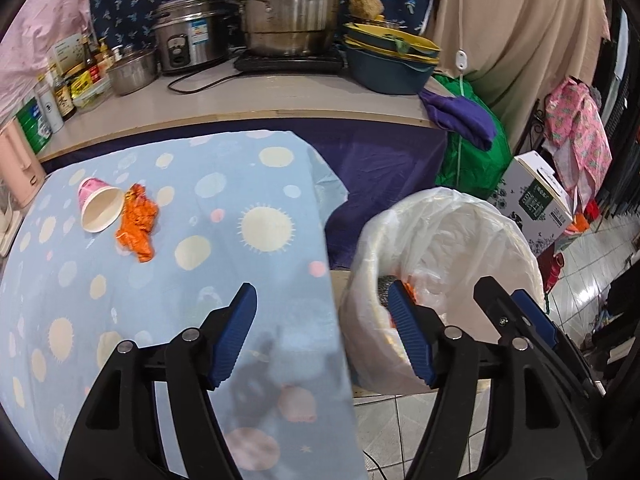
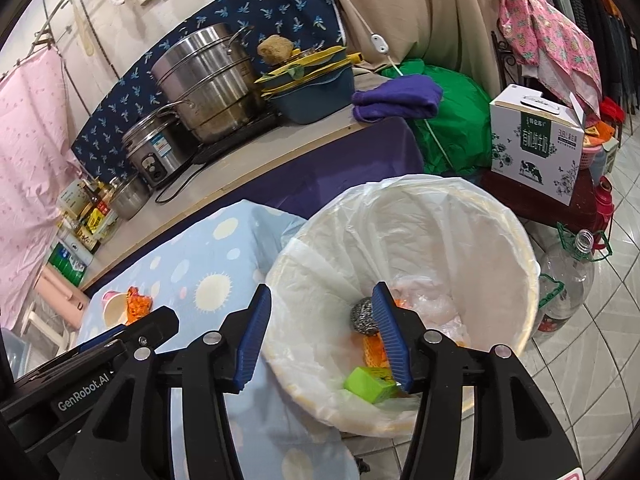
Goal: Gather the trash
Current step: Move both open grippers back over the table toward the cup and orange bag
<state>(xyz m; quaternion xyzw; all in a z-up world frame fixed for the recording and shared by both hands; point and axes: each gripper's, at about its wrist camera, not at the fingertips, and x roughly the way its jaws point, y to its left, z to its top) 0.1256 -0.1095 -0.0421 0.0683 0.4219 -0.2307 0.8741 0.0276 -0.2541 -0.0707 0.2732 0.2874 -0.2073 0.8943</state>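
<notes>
Hovering over bin (image 2: 500,216), right gripper (image 2: 324,340) jaws wide, empty; left gripper (image 1: 320,336) beside, over table edge, jaws wide.

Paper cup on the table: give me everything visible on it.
The paper cup is pink outside with a plain cream inside. It lies tipped on its side on the blue spotted tablecloth, its open mouth facing the camera, and looks empty. The crumpled orange wrapper lies against its rim. Neither gripper is near it.

Bin mouth (image 2: 400,216) unobstructed at 12 o'clock; scourer (image 2: 362,314) and green box (image 2: 366,384) low inside (table edge (image 2: 256,240) crowds 9 o'clock).
</notes>
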